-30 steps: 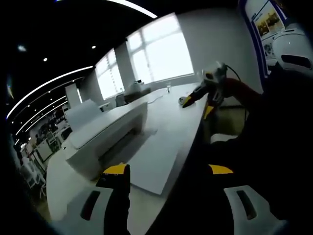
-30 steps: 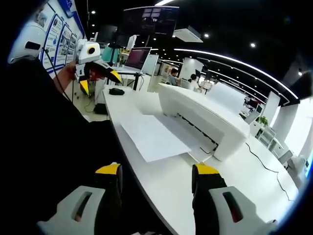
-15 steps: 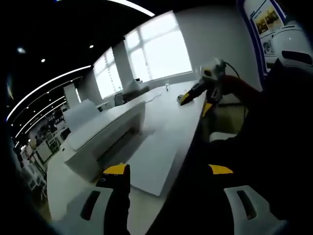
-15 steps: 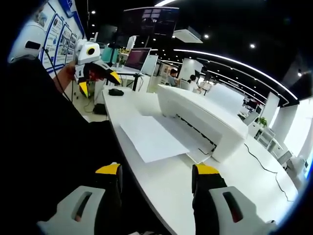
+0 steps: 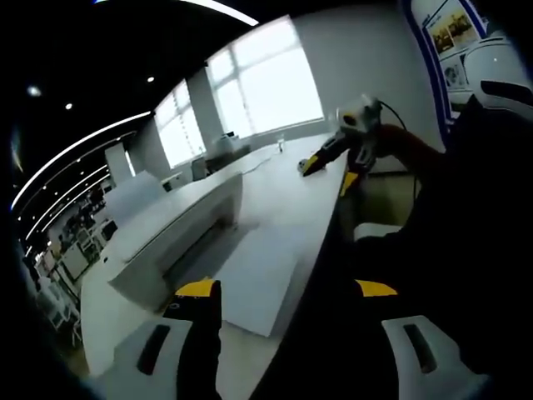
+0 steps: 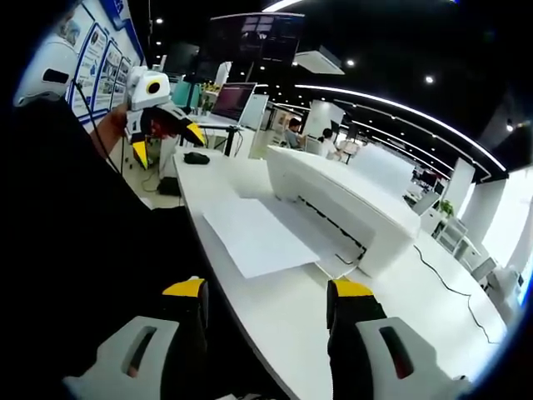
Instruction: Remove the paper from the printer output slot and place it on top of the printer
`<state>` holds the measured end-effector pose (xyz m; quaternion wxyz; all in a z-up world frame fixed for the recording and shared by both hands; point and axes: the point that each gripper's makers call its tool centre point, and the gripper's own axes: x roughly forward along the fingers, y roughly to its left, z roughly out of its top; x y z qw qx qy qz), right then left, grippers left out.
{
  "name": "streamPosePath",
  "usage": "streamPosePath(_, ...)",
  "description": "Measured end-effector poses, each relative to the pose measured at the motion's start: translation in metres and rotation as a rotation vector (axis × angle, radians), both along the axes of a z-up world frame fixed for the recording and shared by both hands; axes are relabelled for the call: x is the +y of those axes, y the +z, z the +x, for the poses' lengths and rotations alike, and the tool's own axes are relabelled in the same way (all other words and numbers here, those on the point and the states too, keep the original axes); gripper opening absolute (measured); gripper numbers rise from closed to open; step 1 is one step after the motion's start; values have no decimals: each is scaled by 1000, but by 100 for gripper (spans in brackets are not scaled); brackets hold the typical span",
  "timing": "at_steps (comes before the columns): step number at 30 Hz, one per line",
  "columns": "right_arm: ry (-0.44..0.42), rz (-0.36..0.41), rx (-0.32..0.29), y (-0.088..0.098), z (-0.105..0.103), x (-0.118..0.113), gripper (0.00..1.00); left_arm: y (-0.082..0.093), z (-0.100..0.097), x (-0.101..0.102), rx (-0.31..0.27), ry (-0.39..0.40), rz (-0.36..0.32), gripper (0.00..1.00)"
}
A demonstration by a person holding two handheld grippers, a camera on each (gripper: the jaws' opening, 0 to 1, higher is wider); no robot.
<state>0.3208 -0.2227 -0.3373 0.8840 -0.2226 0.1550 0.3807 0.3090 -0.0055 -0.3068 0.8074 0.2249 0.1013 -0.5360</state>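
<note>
The paper (image 6: 254,239) is white and flat. It sticks out of the slot at the front of the printer (image 6: 346,200) and lies on the out-tray, with its free end hanging a bit past the table (image 6: 291,312) edge. That is how a sheet lands when it comes out, so it looks like nobody has picked it up yet. In the left gripper view the paper (image 5: 254,279) lies the same way, just in front of the printer (image 5: 171,237).

The printer is a long white box on the white table. Its top is flat and bare, so it looks like a good place to put the sheet.

The right gripper (image 6: 268,292) is low and near the table edge, with its two yellow-tipped jaws apart and nothing between them. The left gripper (image 5: 283,292) is the same: jaws wide, holding nothing. In the right gripper view the left gripper (image 6: 162,133) is up in the air, well away from the paper. In the left gripper view the right gripper (image 5: 329,162) is also up, above the far end of the table.

I think both are held back and wide apart so they can come in and pinch the loose edge.
</note>
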Motion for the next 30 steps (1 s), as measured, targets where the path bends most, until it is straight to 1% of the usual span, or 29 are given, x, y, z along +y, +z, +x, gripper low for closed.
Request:
streamPosePath(12, -5, 1, 10, -5, 0, -2, 53, -6, 1, -2, 9, 0, 20, 67)
streamPosePath(30, -9, 4, 11, -6, 0, -3, 53, -11, 2, -11, 12, -4, 58, 68)
